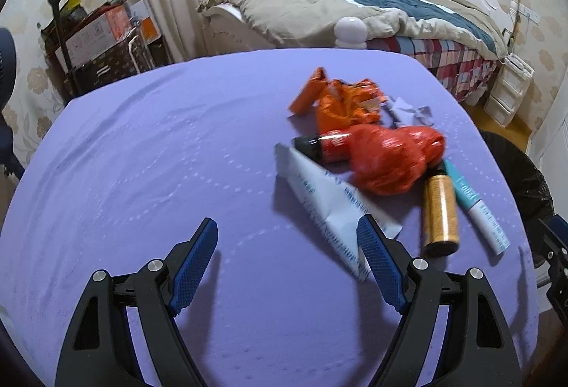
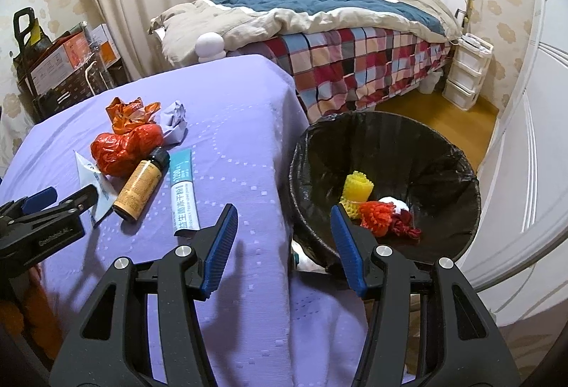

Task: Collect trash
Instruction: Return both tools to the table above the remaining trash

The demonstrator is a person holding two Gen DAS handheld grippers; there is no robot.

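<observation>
My left gripper (image 1: pixel 287 238) and right gripper (image 2: pixel 284 222) both gape wide, fingers holding nothing. The trash (image 2: pixel 124 147) lies on the table (image 2: pixel 241 110), beside the bin (image 2: pixel 387 138).

On the worktop (image 2: pixel 230 124) a bottle (image 2: pixel 140 186) lies between an envelope (image 2: pixel 88 181) on its left and a tube (image 2: pixel 183 188) on its right. A bag (image 2: pixel 122 147) sits just behind them. The bin (image 2: pixel 458 153) stands off the worktop's right edge, before the bed (image 2: pixel 355 46).

Orange wrapper (image 1: pixel 340 99) motion-blurred, red bottle (image 1: pixel 321 147) half-hidden under red bag (image 1: pixel 390 156).
</observation>
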